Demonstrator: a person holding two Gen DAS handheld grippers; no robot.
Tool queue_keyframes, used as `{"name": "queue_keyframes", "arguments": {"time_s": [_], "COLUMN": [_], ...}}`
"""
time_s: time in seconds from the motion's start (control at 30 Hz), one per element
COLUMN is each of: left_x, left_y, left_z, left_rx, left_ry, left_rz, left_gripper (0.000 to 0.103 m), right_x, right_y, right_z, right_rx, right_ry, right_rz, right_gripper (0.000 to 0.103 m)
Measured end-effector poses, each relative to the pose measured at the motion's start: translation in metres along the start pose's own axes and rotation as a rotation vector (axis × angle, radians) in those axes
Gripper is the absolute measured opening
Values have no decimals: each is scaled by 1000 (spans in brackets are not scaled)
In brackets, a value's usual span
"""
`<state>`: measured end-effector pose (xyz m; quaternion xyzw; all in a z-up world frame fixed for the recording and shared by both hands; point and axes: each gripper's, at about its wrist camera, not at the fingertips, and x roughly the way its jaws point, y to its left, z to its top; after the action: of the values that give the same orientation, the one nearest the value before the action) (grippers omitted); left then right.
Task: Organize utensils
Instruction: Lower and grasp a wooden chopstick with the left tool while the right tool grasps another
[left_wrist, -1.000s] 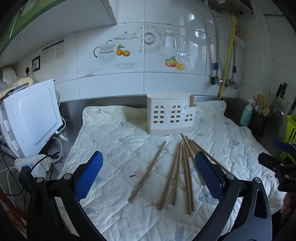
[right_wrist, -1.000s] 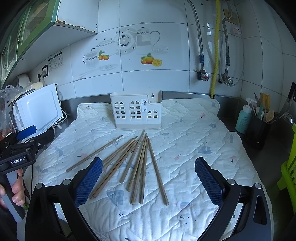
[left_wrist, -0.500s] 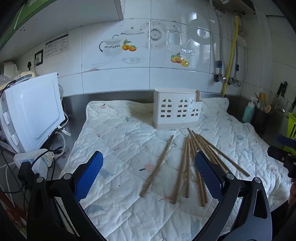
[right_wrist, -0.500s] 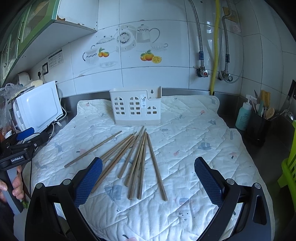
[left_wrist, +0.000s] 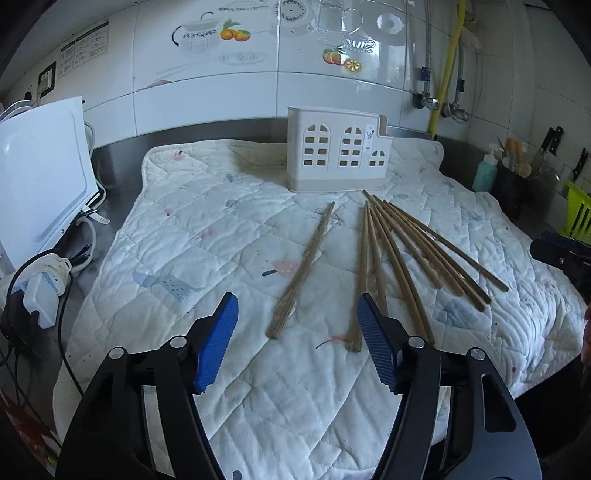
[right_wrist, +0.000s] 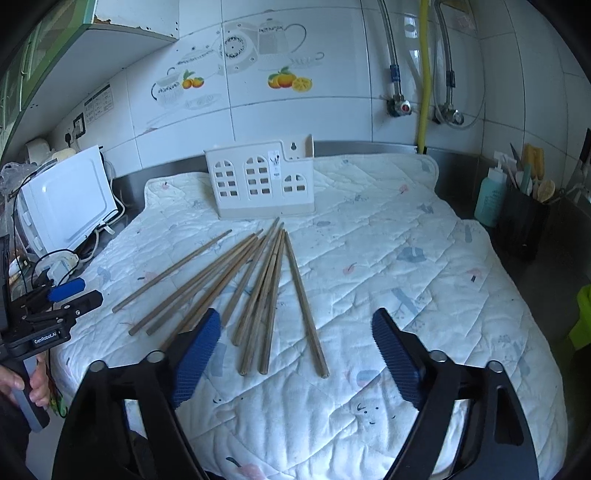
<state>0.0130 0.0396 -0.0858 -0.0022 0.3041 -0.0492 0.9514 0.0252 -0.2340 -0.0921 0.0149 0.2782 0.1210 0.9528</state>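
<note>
Wooden chopsticks (left_wrist: 402, 243), plain brown, thin and straight, lying flat and loose on a white quilted mat (left_wrist: 207, 236). Roughly ten of them, exact count unclear where they overlap. One stray chopstick (left_wrist: 304, 267) lies apart from the bundle, the rest fan out from a shared far end

Long axes run away from both grippers toward the white holder (left_wrist: 338, 158); far tips bunch together just short of the holder base, near ends spread out toward the cameras. The holder stands upright at the far side of the mat, house-shaped with window cut-outs

Left gripper (left_wrist: 295, 347): jaws apart, nothing between the blue pads (left_wrist: 216, 341), hovering above the mat. The stray chopstick's near end lies just ahead, between the two fingers; the bundle's leftmost sticks end right beside its right pad, the remainder fan off to its right

Right gripper (right_wrist: 295, 354): released, jaws wide, nothing gripped. Three or four chopsticks (right_wrist: 266, 288) end just ahead between its fingers, the others splay out ahead-left past its left pad (right_wrist: 195, 350). Holder straight ahead, well beyond the sticks

Seen in the right wrist view, the left gripper (right_wrist: 70, 291) is off to the far left at the mat edge. White appliance (right_wrist: 66, 199) further left, dark utensil pot (right_wrist: 522, 225) far right
</note>
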Motion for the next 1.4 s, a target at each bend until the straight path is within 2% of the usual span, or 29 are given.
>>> {"name": "queue_keyframes", "arguments": {"time_s": [0.07, 0.23, 0.3, 0.37, 0.6, 0.73, 0.8, 1.03, 1.1, 1.4], "left_x": [8, 29, 36, 40, 53, 59, 63, 70, 70, 72], "left_y": [0, 9, 12, 13, 12, 18, 21, 22, 21, 13], "left_z": [0, 1, 1, 2, 2, 1, 0, -2, -1, -1], "left_rx": [10, -6, -4, -3, 23, 13, 7, -8, -12, -11], "left_ry": [14, 62, 71, 78, 107, 127, 141, 155, 154, 158], "left_rz": [-6, -48, -45, -68, -77, -85, -100, -105, -104, -125], "left_gripper": [58, 38, 35, 28, 24, 24, 17, 15, 10, 11], "right_x": [6, 18, 24, 29, 46, 50, 53, 60, 62, 73], "right_y": [-3, -10, -13, -16, -20, -22, -22, -25, -27, -27], "right_z": [-3, -7, -8, -10, -15, -16, -17, -20, -20, -22], "right_rx": [9, 29, 39, 48, 72, 81, 84, 88, 91, 71], "right_ry": [16, 38, 50, 61, 102, 109, 116, 130, 134, 147], "right_rz": [8, 15, 16, 25, 43, 46, 47, 40, 35, 35], "right_gripper": [69, 57, 49, 43, 23, 19, 17, 13, 11, 9]}}
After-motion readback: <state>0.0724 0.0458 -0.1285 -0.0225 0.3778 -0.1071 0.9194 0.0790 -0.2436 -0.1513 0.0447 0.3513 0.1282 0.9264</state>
